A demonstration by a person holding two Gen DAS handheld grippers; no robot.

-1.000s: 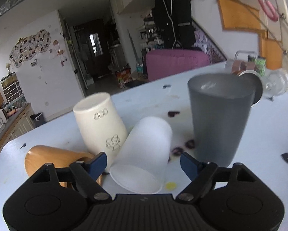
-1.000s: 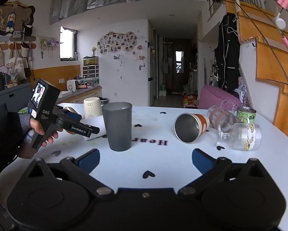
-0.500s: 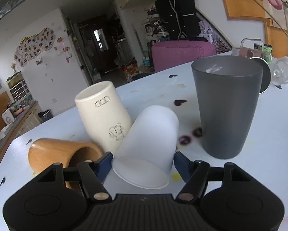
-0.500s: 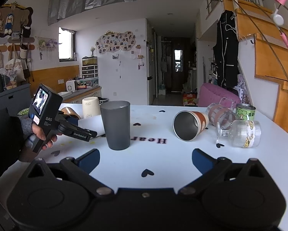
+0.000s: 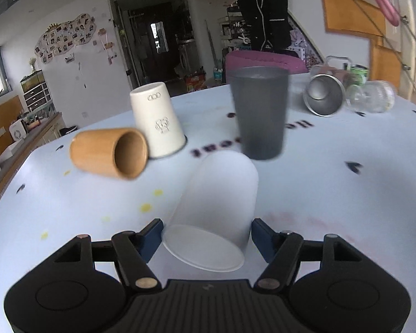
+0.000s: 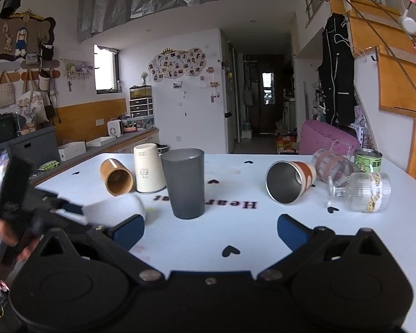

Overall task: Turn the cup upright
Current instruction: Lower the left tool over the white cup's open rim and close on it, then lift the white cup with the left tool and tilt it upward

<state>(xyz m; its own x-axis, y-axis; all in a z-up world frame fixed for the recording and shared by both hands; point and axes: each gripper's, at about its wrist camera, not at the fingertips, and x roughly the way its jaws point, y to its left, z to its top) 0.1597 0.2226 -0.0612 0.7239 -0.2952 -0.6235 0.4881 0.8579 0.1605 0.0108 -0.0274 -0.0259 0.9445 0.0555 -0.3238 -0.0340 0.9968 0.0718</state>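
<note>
left wrist view
left hand-held gripper (image 5: 206, 237): fingers pinching the white cup near its rim, one blue pad on each side.
white cup (image 5: 217, 211): on its side between the pads, mouth toward the camera, closed base pointing away toward the grey cup.
change: a second ago the white cup leaned against the cream cup with the pads spread wide of it; the pads have since closed in, and the cup now sits apart from its neighbours and appears lifted off the tabletop (image 5: 333, 183). the frame is motion-blurred.
cream cup (image 5: 156, 120): inverted, mouth down, beside the wooden cup.
wooden cup (image 5: 109, 152): on its side, mouth facing the camera.
grey cup (image 5: 259, 115): upright, just beyond the white cup.

right wrist view
right hand-held gripper (image 6: 210, 231): fingers spread wide, nothing between them, hovering low over the tabletop, about where it was in the earlier frames.
white cup: seen at left (image 6: 115, 208), roughly horizontal in the left hand-held gripper, near the grey cup but not touching.
steel cup (image 6: 288, 184): on its side, mouth toward the camera, with a glass mug (image 6: 333, 166), a ribbed jar (image 6: 366, 195) and a green can (image 6: 367, 161) close by.

task meaning
stage: grasp looks secured; the cup is clear of the cluster, not yet upright.
next: judged to need a wrist rotation that brings the mouth up, then setting the base down clear of the grey cup.
</note>
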